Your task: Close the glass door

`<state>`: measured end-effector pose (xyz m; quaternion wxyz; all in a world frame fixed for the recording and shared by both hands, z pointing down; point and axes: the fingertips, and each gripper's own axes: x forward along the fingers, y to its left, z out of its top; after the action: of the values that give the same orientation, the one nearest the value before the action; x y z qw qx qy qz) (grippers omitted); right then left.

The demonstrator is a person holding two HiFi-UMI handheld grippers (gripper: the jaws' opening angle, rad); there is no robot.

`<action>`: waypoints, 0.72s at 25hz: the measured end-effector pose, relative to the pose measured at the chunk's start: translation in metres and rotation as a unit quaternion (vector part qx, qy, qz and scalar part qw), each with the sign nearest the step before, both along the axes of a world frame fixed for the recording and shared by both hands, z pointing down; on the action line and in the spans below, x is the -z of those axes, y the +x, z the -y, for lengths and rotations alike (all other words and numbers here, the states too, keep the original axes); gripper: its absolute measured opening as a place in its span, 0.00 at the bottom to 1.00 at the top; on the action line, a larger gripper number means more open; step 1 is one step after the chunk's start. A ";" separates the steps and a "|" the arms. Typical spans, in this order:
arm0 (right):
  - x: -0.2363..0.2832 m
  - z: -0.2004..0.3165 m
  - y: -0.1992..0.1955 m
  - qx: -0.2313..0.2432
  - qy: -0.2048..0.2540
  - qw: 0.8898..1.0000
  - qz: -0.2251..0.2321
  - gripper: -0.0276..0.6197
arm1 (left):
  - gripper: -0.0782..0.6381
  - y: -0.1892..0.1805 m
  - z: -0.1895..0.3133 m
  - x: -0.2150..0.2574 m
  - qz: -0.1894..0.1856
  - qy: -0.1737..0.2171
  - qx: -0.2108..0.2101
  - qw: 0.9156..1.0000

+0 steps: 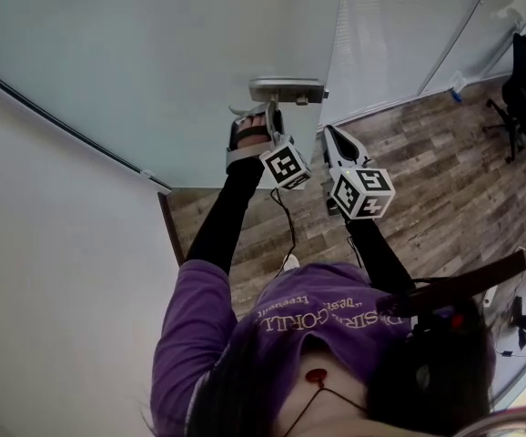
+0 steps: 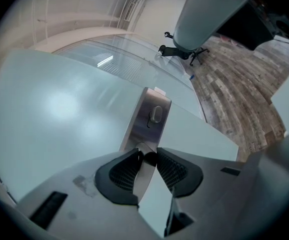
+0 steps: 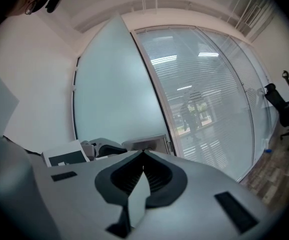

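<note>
Item: door handle (image 2: 152, 115) on the glass door (image 1: 154, 53). It lay straight ahead of the left tool (image 2: 148, 159), lever running back between its jaws, which clamped it. Right tool (image 3: 143, 155), clenched empty, stood just beside, short of the handle.

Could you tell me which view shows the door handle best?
The left gripper view: the door handle sits close and central. The head view shows it small; the right gripper view, partly hidden.
</note>
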<state>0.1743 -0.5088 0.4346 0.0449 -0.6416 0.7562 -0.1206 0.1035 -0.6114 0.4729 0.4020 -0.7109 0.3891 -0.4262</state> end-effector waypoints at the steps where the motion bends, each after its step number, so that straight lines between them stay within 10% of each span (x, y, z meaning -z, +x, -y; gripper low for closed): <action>1: 0.000 0.004 0.001 -0.004 -0.002 1.000 -0.001 0.04 | 0.27 0.002 0.005 0.001 0.000 0.001 -0.003 1.000; 18: -0.001 0.058 0.019 -0.005 -0.012 1.000 -0.004 0.04 | 0.27 0.021 0.062 0.003 -0.009 -0.004 -0.005 1.000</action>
<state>0.1928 -0.5664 0.4359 0.0352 -0.6460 0.7519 -0.1269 0.1242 -0.6733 0.4701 0.3972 -0.7185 0.3876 -0.4192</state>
